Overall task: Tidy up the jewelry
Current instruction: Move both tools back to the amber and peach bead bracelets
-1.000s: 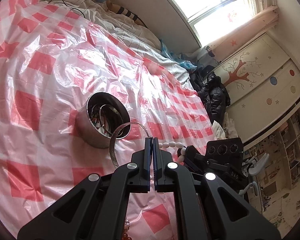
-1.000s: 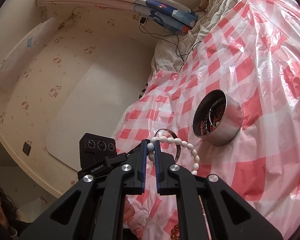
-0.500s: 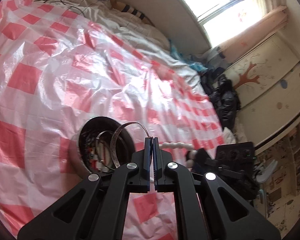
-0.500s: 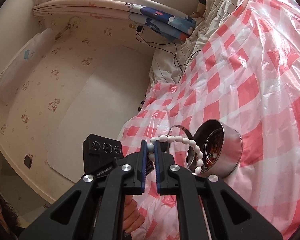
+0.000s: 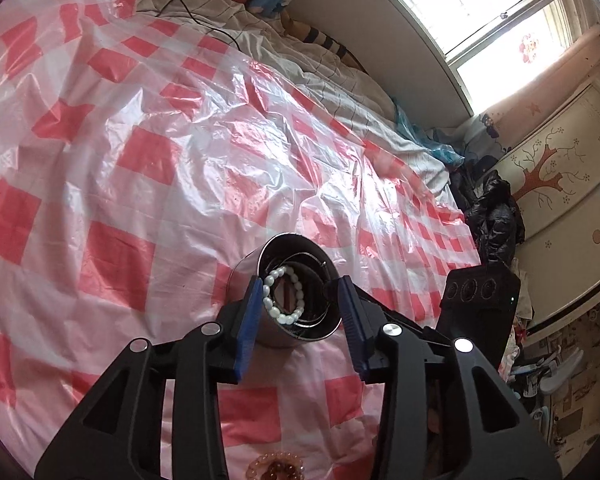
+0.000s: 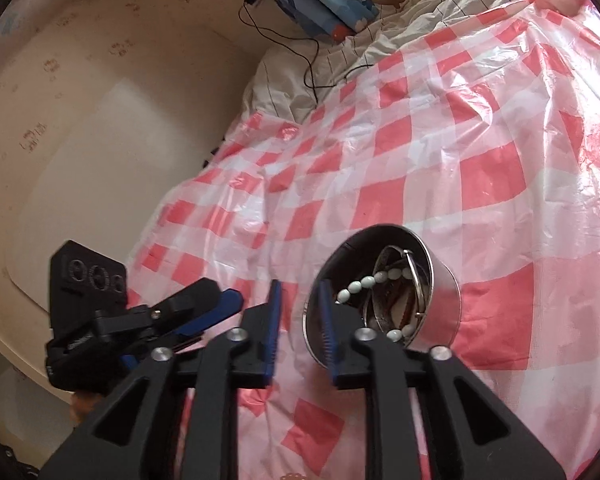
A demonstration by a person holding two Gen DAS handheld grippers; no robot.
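A round steel tin (image 5: 247, 276) stands on the red-and-white checked plastic sheet (image 5: 140, 160); it also shows in the right wrist view (image 6: 446, 304). Inside lie a white bead bracelet (image 5: 278, 312) (image 6: 364, 282) and metal bangles (image 6: 414, 280). My left gripper (image 5: 300, 292) is open and empty, its fingers either side of the tin's mouth. My right gripper (image 6: 300, 300) is open and empty just left of the tin, its right finger (image 6: 326, 320) in front of the rim. The left gripper also shows in the right wrist view (image 6: 172, 312).
An amber bead bracelet (image 5: 274, 465) lies on the sheet under my left gripper. My right gripper's body (image 5: 478, 296) sits right of the tin. A striped quilt (image 5: 300, 60) with a black cable (image 6: 300, 56) lies at the bed's far side.
Both grippers opened. The silver bangle left my left gripper and the white bead bracelet left my right gripper; both now lie in the tin. Both grippers moved closer over the tin.
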